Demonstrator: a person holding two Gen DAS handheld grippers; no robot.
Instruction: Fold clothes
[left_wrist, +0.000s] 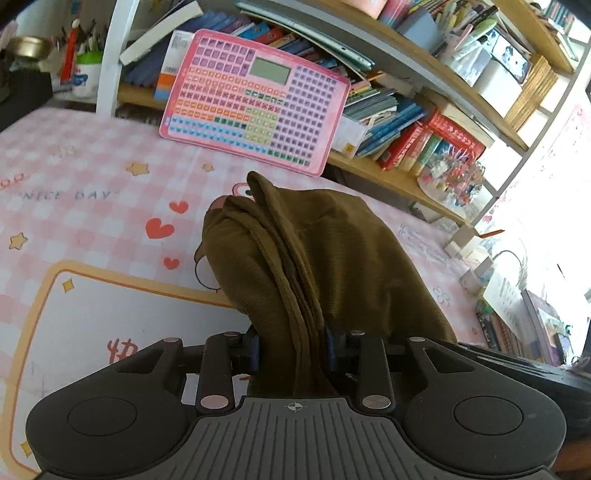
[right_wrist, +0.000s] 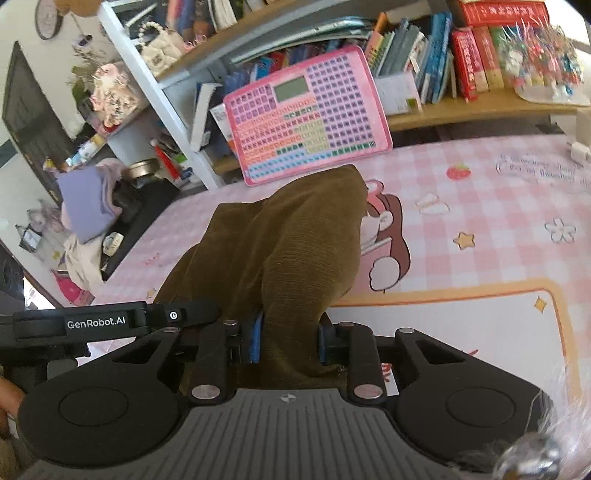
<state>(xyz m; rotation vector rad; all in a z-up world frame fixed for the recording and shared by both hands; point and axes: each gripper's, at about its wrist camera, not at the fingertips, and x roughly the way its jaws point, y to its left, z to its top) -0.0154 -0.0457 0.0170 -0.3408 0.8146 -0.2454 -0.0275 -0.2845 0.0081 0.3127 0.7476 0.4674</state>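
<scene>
Each claw, the left claw (left_wrist: 293, 349) and the right claw (right_wrist: 290, 341), is clamped on a bunch of the olive garment (left_wrist: 314, 251), which hangs ahead over the table (left_wrist: 92, 177); uneven pulling may let the thick layers slip out.

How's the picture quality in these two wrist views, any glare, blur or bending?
Left wrist view: the right edge is blown out by bright daylight, and the bookshelf bows from fisheye distortion, while the olive garment clamped in the left gripper is sharp. Right wrist view: even light, a blurred lower right corner, curved shelves, and the right gripper in focus.
</scene>
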